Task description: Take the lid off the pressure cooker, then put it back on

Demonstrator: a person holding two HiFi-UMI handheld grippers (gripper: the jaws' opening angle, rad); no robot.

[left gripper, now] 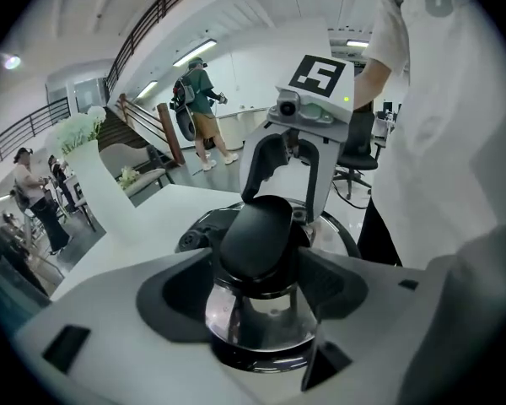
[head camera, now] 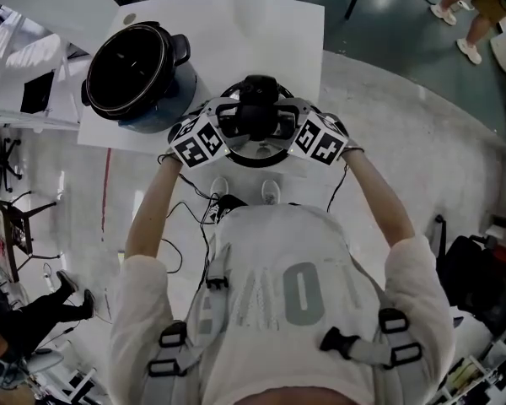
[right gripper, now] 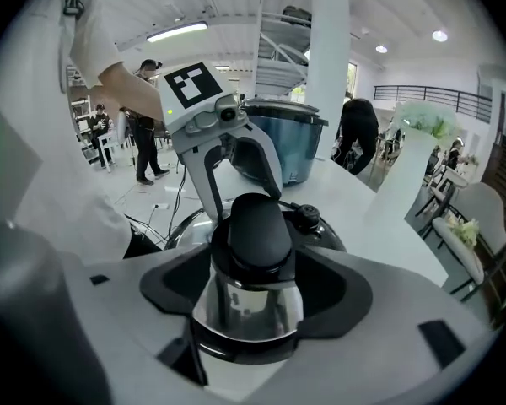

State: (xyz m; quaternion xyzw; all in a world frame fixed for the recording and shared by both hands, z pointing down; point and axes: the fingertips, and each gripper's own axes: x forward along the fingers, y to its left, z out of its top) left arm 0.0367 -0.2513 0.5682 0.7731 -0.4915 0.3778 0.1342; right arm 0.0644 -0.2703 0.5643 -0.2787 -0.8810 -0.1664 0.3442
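Observation:
The pressure cooker lid lies on the white table near its front edge, apart from the open black pot at the left. My left gripper and right gripper face each other across the lid's black knob. In the left gripper view the knob stands between my left gripper's jaws with a gap on each side. The right gripper view shows the same for the knob and my right gripper. Both grippers are open.
A tall white vase with flowers stands at the table's far edge, behind the lid. The pot's blue-grey body sits beyond the lid in the right gripper view. People stand on the floor around the table.

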